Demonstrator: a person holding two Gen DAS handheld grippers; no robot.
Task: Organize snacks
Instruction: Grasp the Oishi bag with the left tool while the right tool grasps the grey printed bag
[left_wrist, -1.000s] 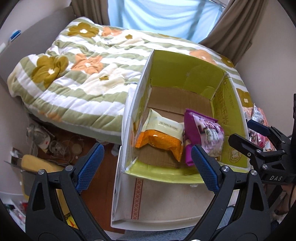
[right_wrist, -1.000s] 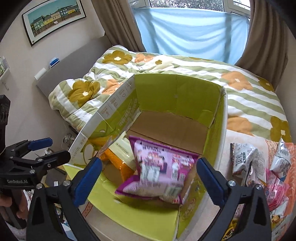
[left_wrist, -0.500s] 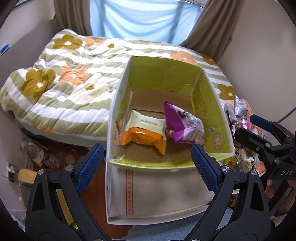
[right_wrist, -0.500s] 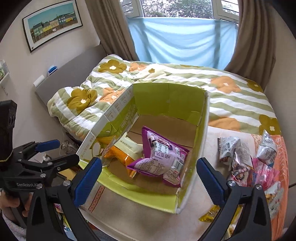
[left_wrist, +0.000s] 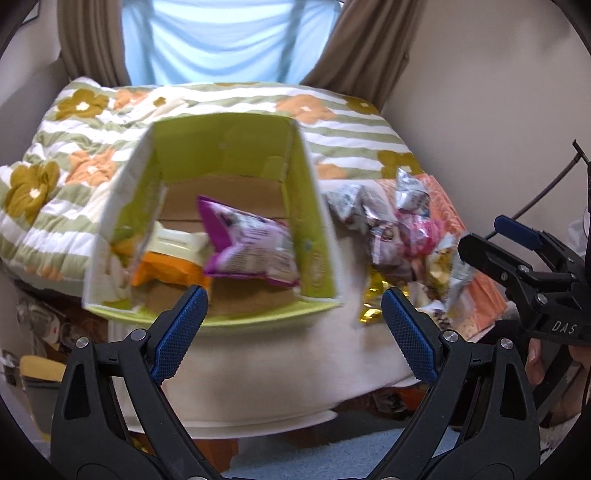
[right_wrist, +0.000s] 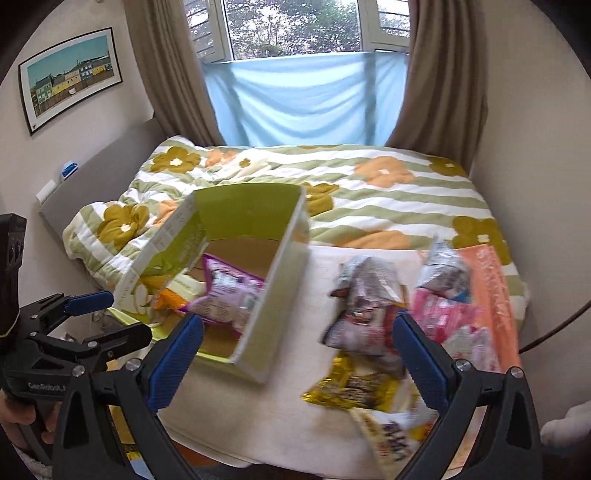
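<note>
Both grippers, left gripper (left_wrist: 293, 325) and right gripper (right_wrist: 297, 354), hover spread-fingered and empty.

Both views pulled back and swung toward the right of the scene. In the left wrist view the box (left_wrist: 207, 236) slid from the frame's middle and right to its left-centre, and the pile of snacks (left_wrist: 402, 236), earlier a sliver at the right edge, spread across the right half. The right tongs (left_wrist: 517, 254) showed larger at the right edge. In the right wrist view the box (right_wrist: 229, 280) shrank and moved left, the purple bag (right_wrist: 229, 299) inside it looked smaller, and the pile (right_wrist: 388, 325) came between the right tongs' fingers (right_wrist: 419, 354). The window (right_wrist: 291, 29) rose into the top.
</note>
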